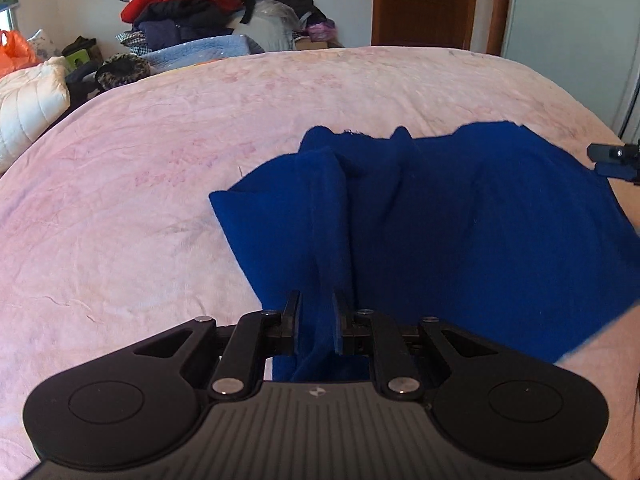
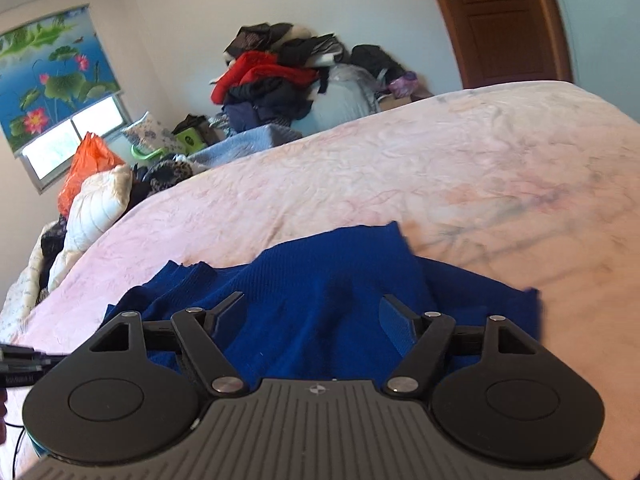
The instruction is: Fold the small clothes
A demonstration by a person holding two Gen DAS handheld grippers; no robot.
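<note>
A dark blue knit garment [image 1: 460,216] lies on the pink bedspread [image 1: 160,168]. My left gripper [image 1: 317,300] is shut on a bunched fold of the garment near its left side, and the cloth rises in a ridge toward the jaws. My right gripper [image 2: 312,304] is open, its fingers spread wide just above the blue garment [image 2: 320,292], with cloth lying between them. The right gripper's fingertips [image 1: 614,160] show at the right edge of the left wrist view, by the garment's far right corner.
A pile of clothes [image 1: 192,4] and bags stands beyond the bed's far edge. A white quilted duvet [image 1: 28,108] and an orange bag [image 1: 14,50] lie at the left. A brown door [image 2: 500,20] is at the back right. The pink bedspread [image 2: 440,168] stretches beyond the garment.
</note>
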